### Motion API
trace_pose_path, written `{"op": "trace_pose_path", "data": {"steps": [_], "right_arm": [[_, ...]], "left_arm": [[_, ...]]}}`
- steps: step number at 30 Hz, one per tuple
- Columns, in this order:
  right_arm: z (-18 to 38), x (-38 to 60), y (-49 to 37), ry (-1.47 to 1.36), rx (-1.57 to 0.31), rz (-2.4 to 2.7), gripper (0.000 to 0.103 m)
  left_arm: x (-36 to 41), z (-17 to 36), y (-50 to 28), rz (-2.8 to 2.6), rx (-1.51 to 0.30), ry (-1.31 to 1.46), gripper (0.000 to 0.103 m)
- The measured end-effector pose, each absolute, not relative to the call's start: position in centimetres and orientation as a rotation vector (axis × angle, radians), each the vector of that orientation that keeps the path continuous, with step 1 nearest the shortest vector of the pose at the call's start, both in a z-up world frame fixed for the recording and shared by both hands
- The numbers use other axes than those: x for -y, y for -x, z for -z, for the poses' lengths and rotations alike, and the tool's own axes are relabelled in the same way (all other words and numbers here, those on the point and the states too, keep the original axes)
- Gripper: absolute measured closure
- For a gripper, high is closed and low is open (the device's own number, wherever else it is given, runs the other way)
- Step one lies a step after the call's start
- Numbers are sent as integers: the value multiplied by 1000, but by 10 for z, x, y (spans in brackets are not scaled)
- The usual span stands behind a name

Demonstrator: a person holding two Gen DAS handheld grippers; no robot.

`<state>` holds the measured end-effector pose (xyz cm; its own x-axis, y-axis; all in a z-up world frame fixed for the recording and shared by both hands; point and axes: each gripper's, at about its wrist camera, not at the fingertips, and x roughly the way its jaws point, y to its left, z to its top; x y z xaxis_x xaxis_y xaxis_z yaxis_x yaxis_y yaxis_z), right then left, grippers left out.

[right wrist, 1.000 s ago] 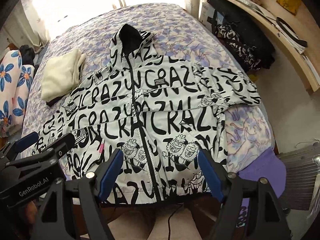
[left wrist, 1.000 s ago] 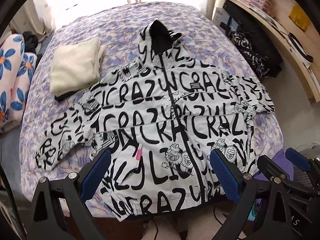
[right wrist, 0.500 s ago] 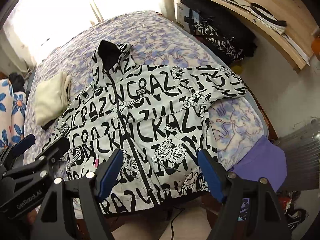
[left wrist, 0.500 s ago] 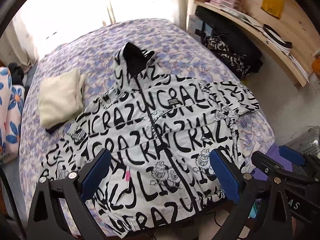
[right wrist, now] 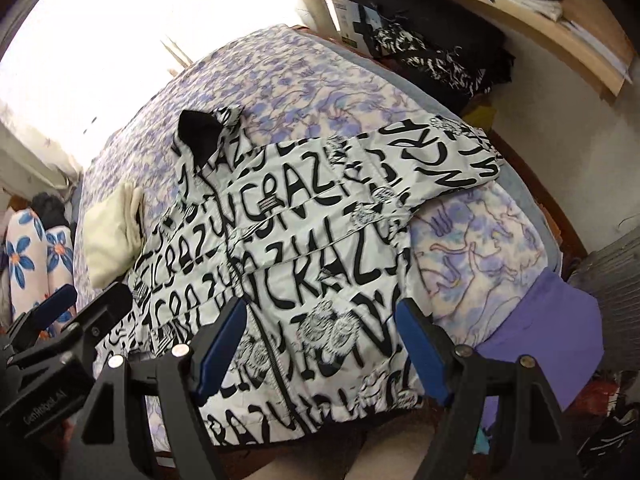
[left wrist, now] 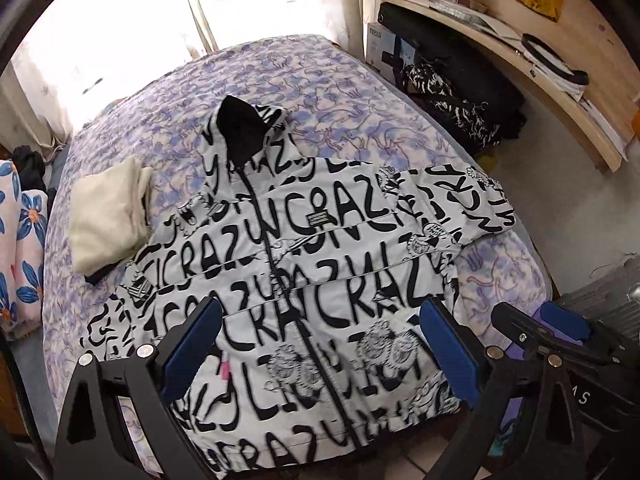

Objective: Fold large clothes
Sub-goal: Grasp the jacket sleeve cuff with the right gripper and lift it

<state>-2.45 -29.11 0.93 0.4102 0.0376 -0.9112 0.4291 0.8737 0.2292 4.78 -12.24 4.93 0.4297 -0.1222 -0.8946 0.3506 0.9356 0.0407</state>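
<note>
A white jacket (left wrist: pixel 304 264) (right wrist: pixel 312 248) printed with black lettering lies face up on the bed, zipped, its black-lined hood (left wrist: pixel 240 128) pointing away from me. Its right sleeve (left wrist: pixel 460 196) (right wrist: pixel 436 152) stretches toward the bed's right edge. My left gripper (left wrist: pixel 320 352) hovers open above the jacket's lower front, holding nothing. My right gripper (right wrist: pixel 320 348) is also open and empty over the hem; it shows in the left wrist view (left wrist: pixel 540 328) at the lower right. The left gripper (right wrist: pixel 64 312) shows at the right wrist view's lower left.
A folded cream garment (left wrist: pixel 108 216) (right wrist: pixel 112 232) lies left of the jacket on the purple floral bedspread (left wrist: pixel 320 92) (right wrist: pixel 280 80). A wooden shelf (left wrist: pixel 520 68) and dark clothes (left wrist: pixel 452 96) stand to the right. A flowered pillow (left wrist: pixel 20 240) lies at the left edge.
Both grippers have risen and drawn back from the jacket, and the right one has tilted. The jacket has not moved. Both stay open.
</note>
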Motion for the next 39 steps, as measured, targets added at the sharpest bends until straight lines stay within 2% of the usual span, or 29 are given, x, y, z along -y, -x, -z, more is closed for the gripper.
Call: {"op": "trace_pose_path", "data": {"steps": [10, 24, 35, 39], "right_arm": [[53, 415, 11, -578, -1177, 293, 25], [161, 560, -29, -819, -1138, 406, 26], [246, 650, -48, -1064, -1066, 469, 37], [275, 665, -56, -1158, -1067, 458, 49]], "left_arm": [[223, 9, -81, 263, -1171, -250, 5], [303, 113, -148, 174, -1224, -201, 5], [360, 155, -183, 179, -1212, -190, 5], [369, 160, -186, 185, -1218, -194, 5]]}}
